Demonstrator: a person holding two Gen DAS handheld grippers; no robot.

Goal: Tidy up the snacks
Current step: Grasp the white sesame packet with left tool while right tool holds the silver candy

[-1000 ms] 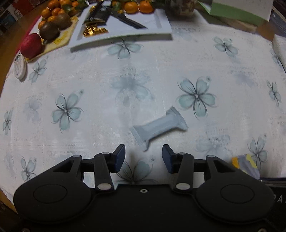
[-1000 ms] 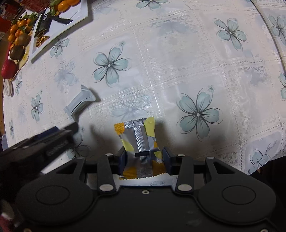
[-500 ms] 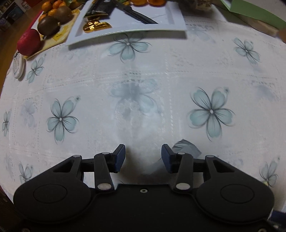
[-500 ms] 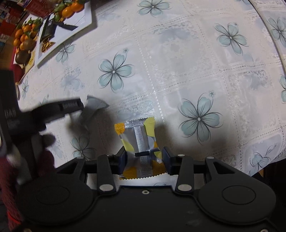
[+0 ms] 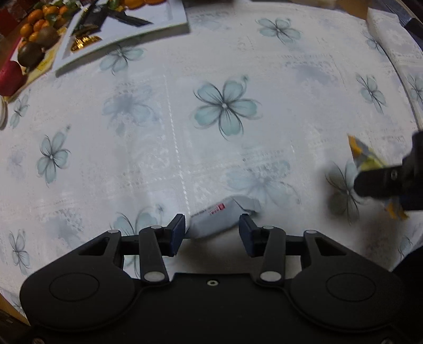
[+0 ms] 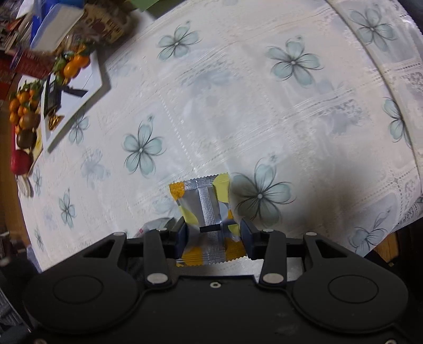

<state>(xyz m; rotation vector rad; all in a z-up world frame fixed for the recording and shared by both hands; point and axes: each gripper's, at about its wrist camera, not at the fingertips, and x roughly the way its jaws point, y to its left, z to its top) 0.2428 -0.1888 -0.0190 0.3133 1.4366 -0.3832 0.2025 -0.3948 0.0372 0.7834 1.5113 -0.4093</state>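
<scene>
A grey snack packet (image 5: 222, 217) lies on the flowered tablecloth between the open fingers of my left gripper (image 5: 211, 230), not pinched. My right gripper (image 6: 213, 232) is shut on a silver and yellow snack packet (image 6: 205, 209) and holds it above the table. In the left wrist view the right gripper (image 5: 388, 180) and its yellow packet (image 5: 364, 158) show at the far right. A corner of the grey packet (image 6: 152, 226) peeks out left of the right gripper's fingers. A white tray (image 5: 169, 18) with dark and gold packets sits at the far left of the table.
A pile of oranges and kiwis (image 5: 34, 34) and a red apple (image 5: 9, 78) lie left of the tray. The tray also shows in the right wrist view (image 6: 92, 76), with boxes (image 6: 60, 26) behind it. The table edge (image 6: 401, 111) curves along the right.
My left gripper moved down and right over the grey packet, which now lies between its fingers. My right gripper lifted and swung with the yellow packet still held.
</scene>
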